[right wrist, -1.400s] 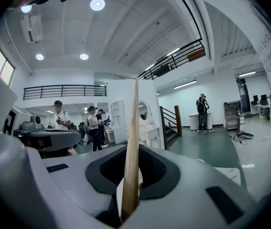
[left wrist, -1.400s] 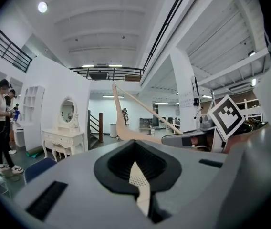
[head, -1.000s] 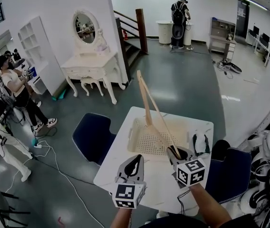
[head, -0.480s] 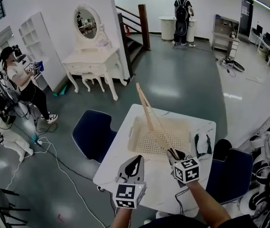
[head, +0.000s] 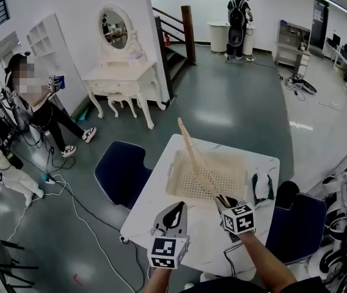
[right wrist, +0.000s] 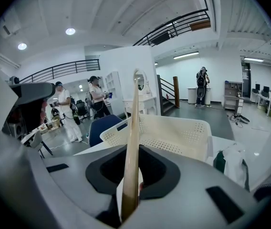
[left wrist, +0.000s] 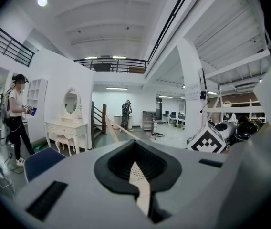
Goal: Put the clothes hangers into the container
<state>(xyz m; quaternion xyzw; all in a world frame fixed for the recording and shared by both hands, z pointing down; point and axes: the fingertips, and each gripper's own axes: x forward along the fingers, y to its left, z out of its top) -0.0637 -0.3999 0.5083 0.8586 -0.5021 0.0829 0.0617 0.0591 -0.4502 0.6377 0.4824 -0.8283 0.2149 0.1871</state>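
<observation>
At the far left a person (head: 30, 112) stands on the grey floor, with a white dressing table (head: 121, 78) and its oval mirror further back. A dark blue chair (head: 120, 174) sits just beside the left edge of the white table (head: 152, 215).

The left gripper (head: 175, 206) hovers over the near part of the table, in front of the basket. In the left gripper view its jaws are drawn together with nothing between them; only a thin sliver of the pale surface beyond shows through.

The cream perforated basket (head: 172, 179) sits on the far part of the table. Above it, a wooden clothes hanger (head: 193, 154) slants up and away, its free end high over the basket's far left corner; whether it touches the basket cannot be told.

The right gripper (head: 222, 199) is clenched on the hanger's near end, the wood running upright between its pads in the right gripper view. Right of the basket, a green and white bundle (head: 261, 188) lies on the table.
</observation>
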